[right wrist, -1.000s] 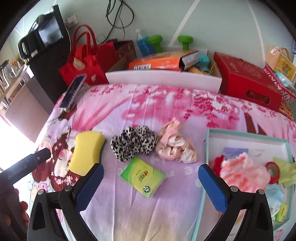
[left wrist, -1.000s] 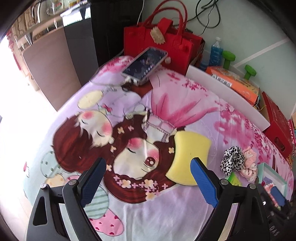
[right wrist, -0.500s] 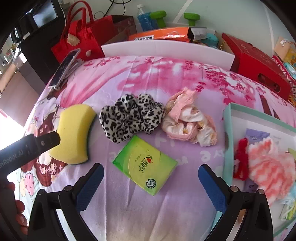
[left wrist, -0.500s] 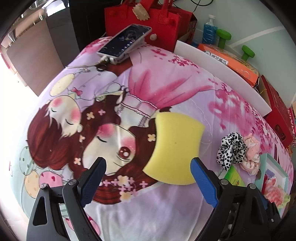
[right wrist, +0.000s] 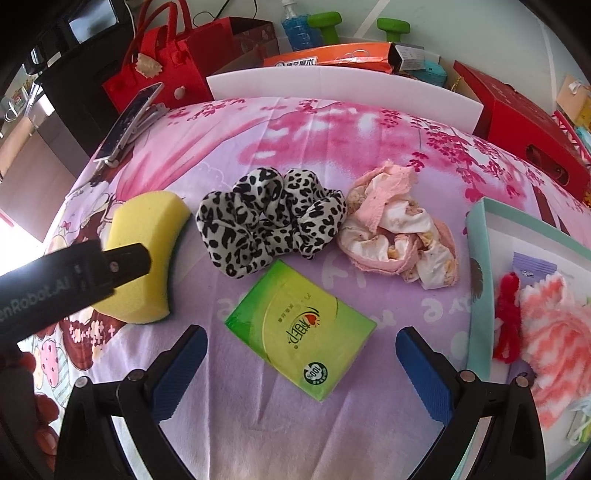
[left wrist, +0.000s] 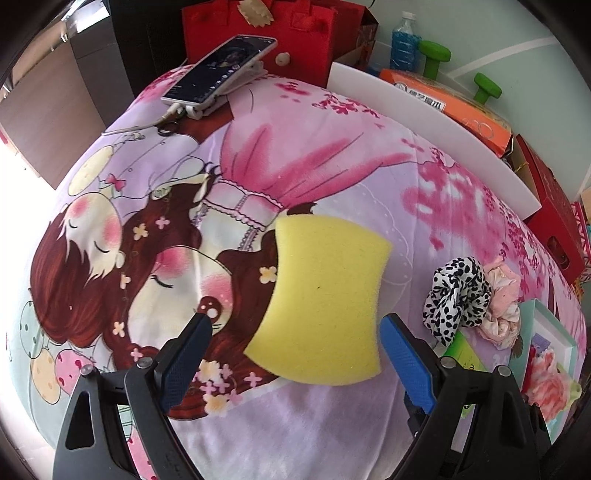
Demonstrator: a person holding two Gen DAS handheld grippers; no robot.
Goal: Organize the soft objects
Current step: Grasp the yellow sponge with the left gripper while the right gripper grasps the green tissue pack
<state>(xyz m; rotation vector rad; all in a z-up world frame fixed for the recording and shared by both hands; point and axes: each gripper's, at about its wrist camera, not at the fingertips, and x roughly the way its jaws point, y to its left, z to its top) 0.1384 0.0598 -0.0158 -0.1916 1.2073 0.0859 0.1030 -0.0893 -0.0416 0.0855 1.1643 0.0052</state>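
Observation:
A yellow sponge [left wrist: 327, 299] lies on the cartoon bedsheet, just ahead of my open left gripper [left wrist: 295, 354], partly between the fingers. It also shows in the right wrist view [right wrist: 147, 251], with the left gripper's body over it. A leopard-print scrunchie [right wrist: 269, 225], a pink scrunchie [right wrist: 399, 243] and a green tissue pack [right wrist: 299, 328] lie in front of my open, empty right gripper [right wrist: 301, 369]. A mint tray [right wrist: 480, 266] at the right holds a pink-and-white fluffy cloth [right wrist: 554, 332] and red yarn [right wrist: 508, 321].
A phone [left wrist: 221, 68] on a stand sits at the sheet's far left corner by a red felt bag [left wrist: 266, 29]. A white foam board [right wrist: 343, 96] edges the back. Behind it are an orange box [right wrist: 328, 61], green dumbbells [right wrist: 393, 27] and a red box [right wrist: 524, 122].
My left gripper has moved forward and down toward the yellow sponge, which now sits between its fingertips. My right gripper has lowered closer to the green tissue pack and scrunchies.

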